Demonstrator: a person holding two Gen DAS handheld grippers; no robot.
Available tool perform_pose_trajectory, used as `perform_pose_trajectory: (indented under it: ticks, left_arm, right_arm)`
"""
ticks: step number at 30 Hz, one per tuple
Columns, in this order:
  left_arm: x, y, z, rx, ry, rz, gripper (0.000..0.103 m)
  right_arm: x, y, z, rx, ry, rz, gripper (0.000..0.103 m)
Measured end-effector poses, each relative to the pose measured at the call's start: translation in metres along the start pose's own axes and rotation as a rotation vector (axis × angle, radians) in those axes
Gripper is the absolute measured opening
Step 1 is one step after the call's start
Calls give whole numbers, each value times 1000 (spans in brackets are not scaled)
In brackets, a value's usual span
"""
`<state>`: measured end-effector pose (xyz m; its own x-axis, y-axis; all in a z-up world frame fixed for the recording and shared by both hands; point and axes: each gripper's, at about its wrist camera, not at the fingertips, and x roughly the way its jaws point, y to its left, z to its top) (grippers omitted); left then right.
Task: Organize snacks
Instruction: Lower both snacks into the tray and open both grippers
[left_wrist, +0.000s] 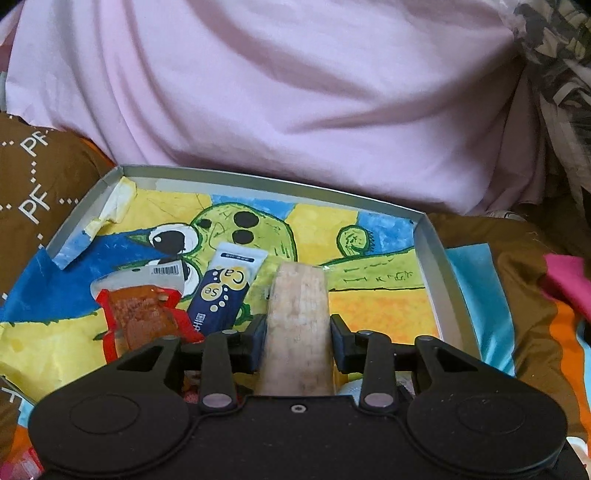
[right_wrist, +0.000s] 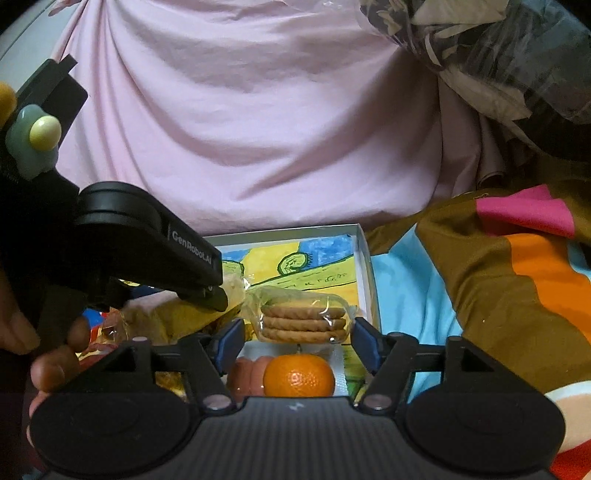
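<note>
The left gripper (left_wrist: 297, 328) is carrying a pale wrapped bar (left_wrist: 298, 314) over the tray (left_wrist: 436, 254), its fingers (left_wrist: 341, 330) parted, barely touching it, likely releasing. The right gripper's (right_wrist: 297, 343) fingers are standing open around, not touching, the biscuit pack (right_wrist: 303, 317); a tangerine (right_wrist: 299, 376) is lying below.

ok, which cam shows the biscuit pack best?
Right wrist: the clear biscuit pack sits centred, unobstructed, just ahead of the right tool, inside the tray. Left wrist shows none of it.
</note>
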<state>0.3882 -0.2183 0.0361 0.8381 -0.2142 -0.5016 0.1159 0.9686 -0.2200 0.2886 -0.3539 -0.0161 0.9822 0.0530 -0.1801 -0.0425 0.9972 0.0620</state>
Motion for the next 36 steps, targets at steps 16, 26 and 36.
perform_pose_trajectory:
  ticks: [16, 26, 36]
  left_arm:
    - [-48, 18, 5, -13, -76, 66, 97]
    - [-113, 33, 1, -40, -136, 114, 102]
    - [-181, 53, -12, -60, -151, 114, 102]
  right_arm:
    - [-17, 12, 15, -6, -29, 13, 103]
    - [-57, 27, 29, 19, -31, -12, 103]
    - [-115, 49, 38, -5, -51, -23, 103]
